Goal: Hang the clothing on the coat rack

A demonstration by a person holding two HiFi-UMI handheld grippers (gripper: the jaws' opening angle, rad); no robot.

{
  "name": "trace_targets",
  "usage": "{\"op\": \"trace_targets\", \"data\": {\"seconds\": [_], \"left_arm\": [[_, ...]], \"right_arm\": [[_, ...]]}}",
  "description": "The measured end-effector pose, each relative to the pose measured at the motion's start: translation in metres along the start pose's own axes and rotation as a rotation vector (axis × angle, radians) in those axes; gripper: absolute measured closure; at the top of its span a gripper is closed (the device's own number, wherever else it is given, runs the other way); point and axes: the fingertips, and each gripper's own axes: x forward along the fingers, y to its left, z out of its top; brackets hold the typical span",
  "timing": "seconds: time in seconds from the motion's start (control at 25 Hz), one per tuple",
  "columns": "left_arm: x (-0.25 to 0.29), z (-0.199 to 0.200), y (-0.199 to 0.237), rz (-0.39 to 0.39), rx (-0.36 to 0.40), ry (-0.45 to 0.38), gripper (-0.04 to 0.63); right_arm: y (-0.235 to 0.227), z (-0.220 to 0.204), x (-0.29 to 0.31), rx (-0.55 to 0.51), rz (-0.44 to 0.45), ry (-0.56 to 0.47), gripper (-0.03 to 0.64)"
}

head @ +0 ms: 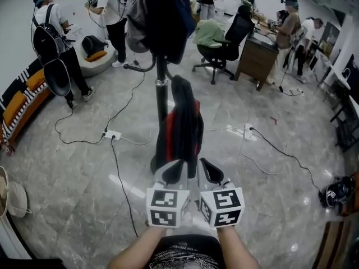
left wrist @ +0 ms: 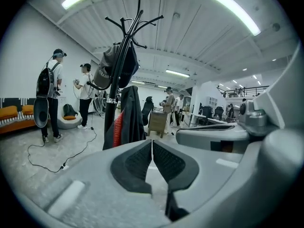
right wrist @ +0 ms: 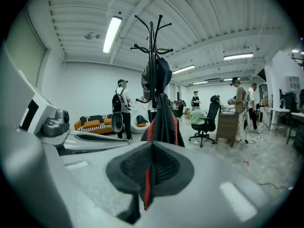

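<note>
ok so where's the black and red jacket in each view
head view: jacket at centre, in front of the pole.
left gripper view: left of centre, just right of the pole.
right gripper view: dead centre, its red edge between the jaws.
shared landmark: the pole.

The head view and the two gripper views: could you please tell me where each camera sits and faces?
Head view: on the person's head, facing forward and steeply down at the coat rack and jacket; forearms, left gripper and right gripper show.
Left gripper view: on that gripper, along its closed jaws towards the coat rack.
Right gripper view: likewise; jaws pinch red-and-black cloth.
Shared: all show coat rack and jacket.
</note>
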Motion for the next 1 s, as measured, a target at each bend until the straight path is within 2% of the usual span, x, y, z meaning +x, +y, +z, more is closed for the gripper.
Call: {"op": "trace_targets", "data": {"seconds": [0.44,1.0], "left_arm": [[-0.023,-0.016,-0.004,-0.009,-0.002,0.020,0.591],[-0.031,-0.019,-0.009,-0.026,-0.001,0.026,0.589]], "right_arm": [[0.021,-0.020,-0.017,0.008,0.010,0.019,0.615],[0.023,-0.019,-0.026,0.019,-0.002,0.004,0.615]]}}
